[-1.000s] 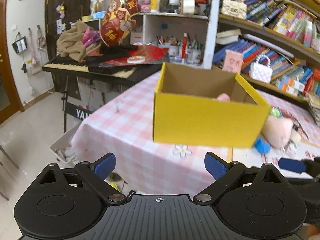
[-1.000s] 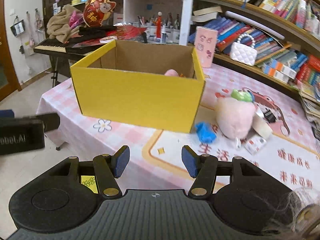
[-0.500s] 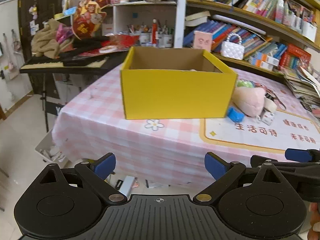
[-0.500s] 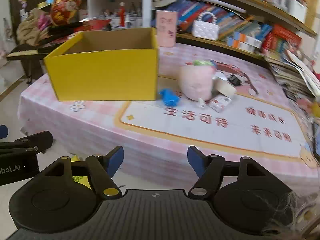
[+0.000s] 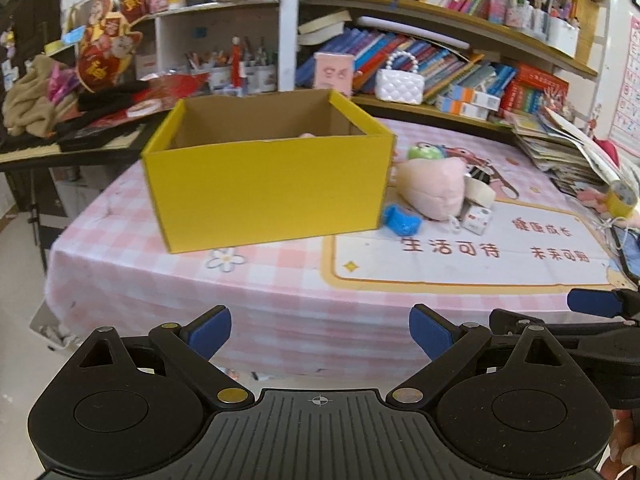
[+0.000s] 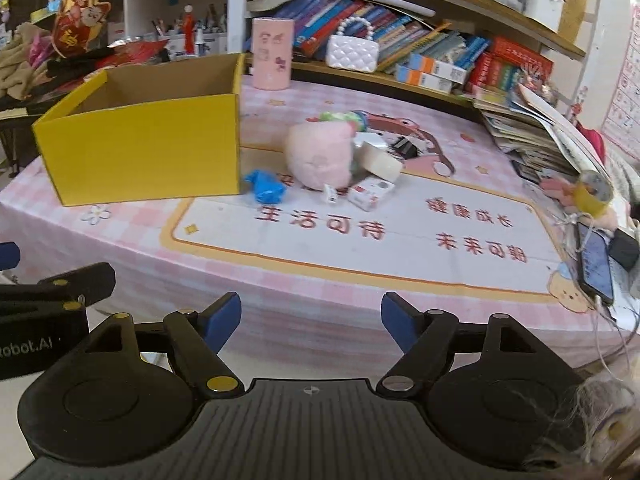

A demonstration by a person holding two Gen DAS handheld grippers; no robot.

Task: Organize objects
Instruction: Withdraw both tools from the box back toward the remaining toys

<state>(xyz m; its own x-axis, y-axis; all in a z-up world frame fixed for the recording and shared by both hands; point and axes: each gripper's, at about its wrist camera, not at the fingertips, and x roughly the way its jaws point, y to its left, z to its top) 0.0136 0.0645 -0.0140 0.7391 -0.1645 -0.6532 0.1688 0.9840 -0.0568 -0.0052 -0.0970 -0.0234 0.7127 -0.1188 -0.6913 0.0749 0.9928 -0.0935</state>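
Left wrist view showed the left gripper [image 5: 320,332] held off the near table edge, fingers spread wide and empty. Right gripper [image 6: 311,318] was likewise spread and carrying nothing, level with the table [image 6: 304,280] front.

Yellow box [image 5: 264,184] stood open-topped on the left part of the table; something pink showed just above its front wall, identity unclear. Loose items lay in a cluster just right of the box: blue toy [image 6: 265,187] nearest its corner, pink plush [image 6: 320,158] behind it, tape roll [image 6: 380,162] touching the plush, small white carton [image 6: 370,193] in front, green-topped toy [image 6: 344,117] at the rear. A phone [image 6: 596,260] lay at the far right edge, well apart.

Judgement: sorting was partly done at most; the step in hand appeared to be the approach for the next pick. The right gripper sat closer to the cluster and looked the better choice. The blue toy offered the least obstructed grasp; fingers should straddle it from above, clear of the box wall. The plush would compress, so a deep central grip was advised
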